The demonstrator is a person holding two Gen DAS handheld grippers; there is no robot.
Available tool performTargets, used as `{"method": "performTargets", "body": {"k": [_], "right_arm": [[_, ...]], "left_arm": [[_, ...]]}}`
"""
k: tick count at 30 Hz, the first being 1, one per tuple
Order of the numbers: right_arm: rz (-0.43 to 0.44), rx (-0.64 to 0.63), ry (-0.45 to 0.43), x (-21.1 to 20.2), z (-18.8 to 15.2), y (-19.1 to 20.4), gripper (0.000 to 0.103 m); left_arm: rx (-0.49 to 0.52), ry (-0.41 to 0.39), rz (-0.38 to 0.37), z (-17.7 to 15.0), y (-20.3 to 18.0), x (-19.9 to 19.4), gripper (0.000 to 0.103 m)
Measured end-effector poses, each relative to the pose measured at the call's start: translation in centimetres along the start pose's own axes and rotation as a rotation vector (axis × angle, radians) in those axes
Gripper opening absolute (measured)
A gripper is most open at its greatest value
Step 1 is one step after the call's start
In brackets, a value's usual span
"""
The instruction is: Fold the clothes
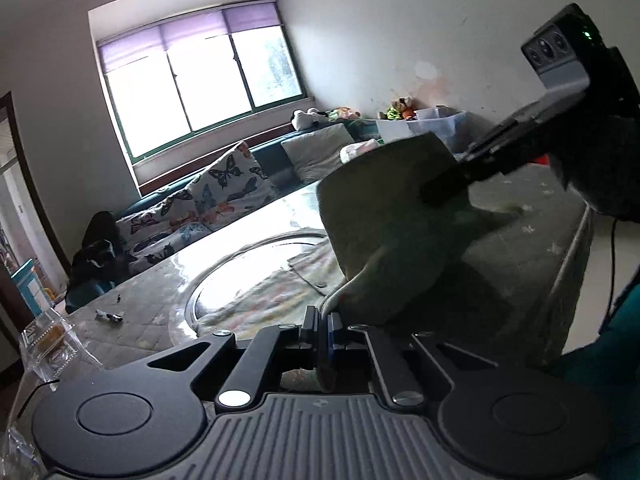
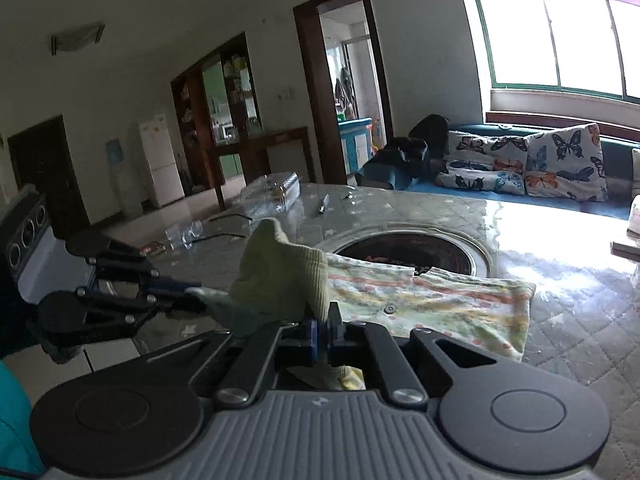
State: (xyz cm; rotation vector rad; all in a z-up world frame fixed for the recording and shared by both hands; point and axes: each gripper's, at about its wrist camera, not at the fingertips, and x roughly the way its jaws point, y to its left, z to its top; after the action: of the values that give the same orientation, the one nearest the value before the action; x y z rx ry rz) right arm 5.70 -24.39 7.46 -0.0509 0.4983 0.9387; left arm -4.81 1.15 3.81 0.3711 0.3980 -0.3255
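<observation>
A small pale garment [image 2: 432, 300] with orange and green print and a ribbed pale-green waistband [image 2: 280, 272] lies partly on the table. My left gripper [image 1: 323, 320] is shut on the waistband edge, which rises in front of it [image 1: 384, 208]. My right gripper [image 2: 323, 330] is shut on the same band, with cloth showing under the jaws. Each gripper shows in the other's view: the right [image 1: 448, 188] at the raised cloth, the left [image 2: 188, 292] pinching the band from the left. The band is lifted; the printed part lies flat over the table's round inset.
The quilted table cover [image 2: 580, 340] surrounds a round inset burner [image 2: 412, 248]. A pen [image 2: 323, 203], clear plastic boxes [image 2: 276, 192] and a cable lie at the far end. A butterfly-print sofa [image 2: 532, 164] stands under the window.
</observation>
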Motion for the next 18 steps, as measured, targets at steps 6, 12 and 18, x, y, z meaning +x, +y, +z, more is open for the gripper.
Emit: {"method": "performTargets", "body": {"k": [6,12,18], "right_arm": [[-0.019,0.013,0.002,2.4,3.3,-2.4,0.003],[-0.048,-0.013,0.019,7.1,8.1,-5.4,0.003],[-0.085,-0.036,0.071,13.5,10.8,-7.9,0.003]], "left_arm": [[-0.03,-0.005,0.029,1.9,1.8,2.7,0.005],[-0.063,0.016,0.082,3.9,5.3,7.9,0.005],[-0.14,0.108,0.114,4.2,9.6,14.2,0.005]]}}
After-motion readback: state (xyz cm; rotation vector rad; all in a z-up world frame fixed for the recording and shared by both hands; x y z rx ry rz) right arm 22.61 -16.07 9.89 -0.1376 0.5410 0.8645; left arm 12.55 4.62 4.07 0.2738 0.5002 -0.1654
